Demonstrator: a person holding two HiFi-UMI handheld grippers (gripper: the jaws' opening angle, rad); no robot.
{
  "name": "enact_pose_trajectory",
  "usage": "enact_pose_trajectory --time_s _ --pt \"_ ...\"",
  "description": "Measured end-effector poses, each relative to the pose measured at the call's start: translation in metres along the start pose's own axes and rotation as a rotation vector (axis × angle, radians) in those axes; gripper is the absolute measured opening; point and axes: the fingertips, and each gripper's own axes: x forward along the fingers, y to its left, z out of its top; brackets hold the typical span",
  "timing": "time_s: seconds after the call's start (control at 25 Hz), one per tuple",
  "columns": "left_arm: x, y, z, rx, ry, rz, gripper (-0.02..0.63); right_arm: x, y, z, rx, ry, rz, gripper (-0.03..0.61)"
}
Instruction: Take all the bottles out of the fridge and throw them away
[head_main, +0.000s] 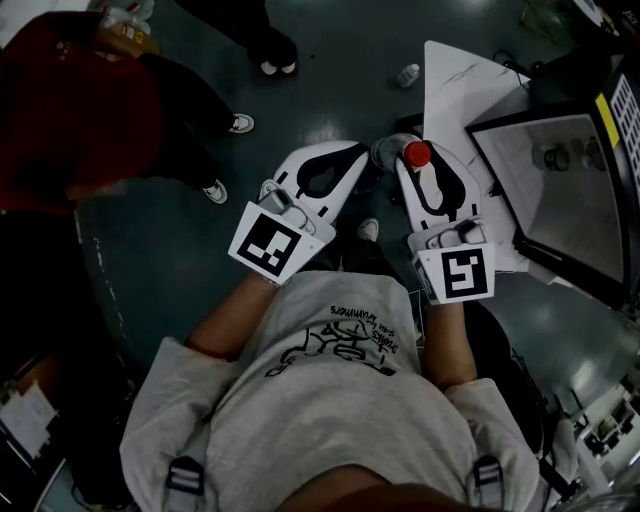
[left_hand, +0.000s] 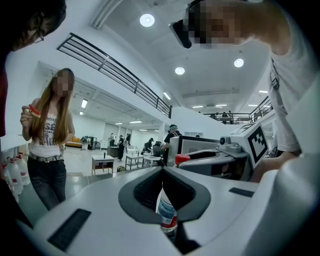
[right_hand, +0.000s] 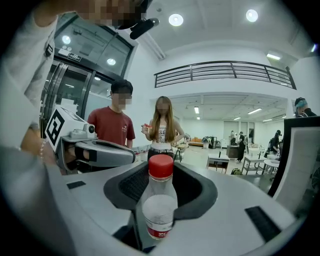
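Observation:
My right gripper (head_main: 416, 152) is shut on a clear bottle (right_hand: 159, 212) with a red cap (right_hand: 160, 166). The bottle stands upright between the jaws, and its cap (head_main: 417, 153) faces the head camera. My left gripper (head_main: 350, 160) is held beside it at the same height. In the left gripper view it grips a second bottle (left_hand: 166, 214) with a red and blue label, held low in the narrow gap of the jaws. The fridge (head_main: 500, 125) stands to the right with its glass door (head_main: 572, 205), and small bottles (head_main: 555, 158) show dimly inside.
A person in a red shirt (right_hand: 111, 125) and a long-haired person (right_hand: 162, 127) stand close on the left; their shoes (head_main: 216, 191) are on the dark floor. A loose bottle (head_main: 407, 74) lies on the floor by a white panel (head_main: 460, 85). Tables (left_hand: 102, 162) stand far off.

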Motion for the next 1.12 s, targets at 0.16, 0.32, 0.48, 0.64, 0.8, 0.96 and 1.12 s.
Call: enact_pose_trajectory --time_s 0.16,0.32,0.48,0.64,0.8,0.96,1.12 --pt "0.005 0.010 -0.023 -0.029 0.027 0.011 0.014 0.012 0.001 -0.014 -0.021 -0.013 0.003 0.156" --pt "0.013 0.014 -0.047 -0.039 0.041 0.010 0.014 0.018 0.001 -0.040 -0.017 -0.001 0.005 0.156" --pt "0.018 0.014 -0.076 -0.061 0.070 0.013 0.014 0.025 0.003 -0.075 0.005 0.030 0.016 0.156" --pt "0.020 0.020 -0.105 -0.086 0.087 0.025 0.014 0.036 0.007 -0.109 0.003 0.047 0.023 0.156" --pt "0.018 0.026 -0.134 -0.108 0.110 0.038 0.014 0.047 0.009 -0.142 -0.009 0.064 0.025 0.158" --pt "0.021 0.032 -0.170 -0.121 0.140 0.044 0.014 0.060 0.012 -0.182 -0.006 0.071 0.034 0.158" --pt "0.024 0.037 -0.203 -0.138 0.161 0.057 0.014 0.068 0.015 -0.226 -0.008 0.107 0.042 0.158"
